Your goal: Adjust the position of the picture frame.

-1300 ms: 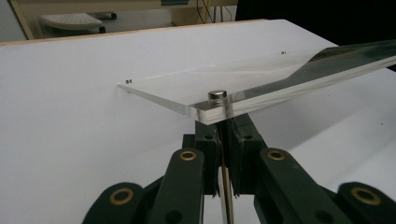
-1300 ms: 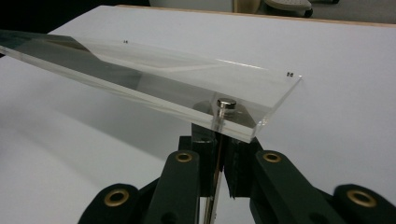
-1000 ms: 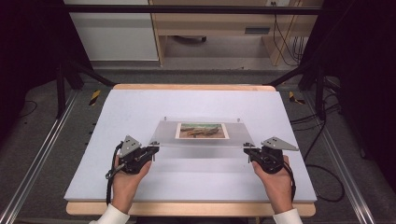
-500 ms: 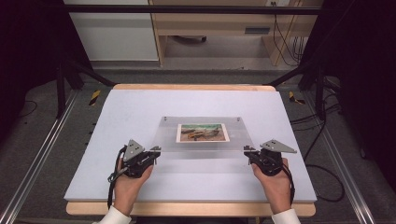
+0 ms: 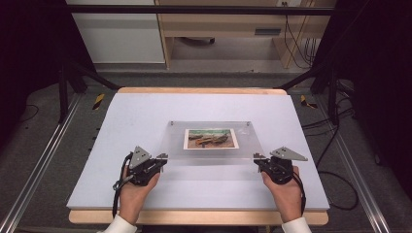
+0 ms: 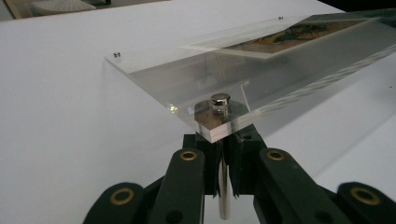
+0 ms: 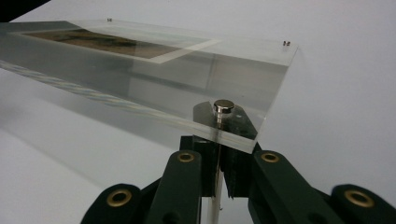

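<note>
My left tool (image 5: 163, 157) and right tool (image 5: 256, 156) are black with brass rivets, grey three-cornered plates, black cables; white cuffs.

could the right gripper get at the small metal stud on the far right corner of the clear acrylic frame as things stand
Probably not yet. The right gripper is shut on the clear acrylic photo frame's near right standoff, holding that edge up. The bare white table leaves the way to the far stud free, but it would have to let go first.
</note>
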### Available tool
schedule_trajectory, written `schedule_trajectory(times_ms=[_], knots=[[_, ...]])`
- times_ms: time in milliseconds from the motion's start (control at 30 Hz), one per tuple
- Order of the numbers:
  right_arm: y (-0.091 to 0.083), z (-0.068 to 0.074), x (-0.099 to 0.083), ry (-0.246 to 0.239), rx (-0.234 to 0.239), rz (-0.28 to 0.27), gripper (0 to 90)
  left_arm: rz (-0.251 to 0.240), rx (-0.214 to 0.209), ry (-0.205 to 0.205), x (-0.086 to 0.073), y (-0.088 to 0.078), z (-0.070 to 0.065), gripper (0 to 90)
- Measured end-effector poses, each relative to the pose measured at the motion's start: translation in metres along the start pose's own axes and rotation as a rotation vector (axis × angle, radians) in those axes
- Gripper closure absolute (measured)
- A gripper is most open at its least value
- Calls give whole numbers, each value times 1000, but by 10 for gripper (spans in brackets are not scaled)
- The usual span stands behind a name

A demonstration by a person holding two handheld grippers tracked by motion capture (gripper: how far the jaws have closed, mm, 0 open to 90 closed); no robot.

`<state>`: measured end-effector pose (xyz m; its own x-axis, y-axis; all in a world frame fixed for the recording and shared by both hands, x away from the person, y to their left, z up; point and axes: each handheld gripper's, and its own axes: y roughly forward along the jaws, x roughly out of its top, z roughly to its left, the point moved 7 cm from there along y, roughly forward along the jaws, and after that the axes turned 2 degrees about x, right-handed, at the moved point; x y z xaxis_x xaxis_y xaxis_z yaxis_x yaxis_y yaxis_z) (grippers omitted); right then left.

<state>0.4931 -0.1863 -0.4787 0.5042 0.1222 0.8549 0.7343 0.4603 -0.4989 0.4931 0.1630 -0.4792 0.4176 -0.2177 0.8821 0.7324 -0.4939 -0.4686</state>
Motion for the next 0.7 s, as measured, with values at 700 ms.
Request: schedule_trajectory(times_ms=[700], knots=[[6,1,-17,0,3,56,848,44,15,10,-18,6,-2,836]])
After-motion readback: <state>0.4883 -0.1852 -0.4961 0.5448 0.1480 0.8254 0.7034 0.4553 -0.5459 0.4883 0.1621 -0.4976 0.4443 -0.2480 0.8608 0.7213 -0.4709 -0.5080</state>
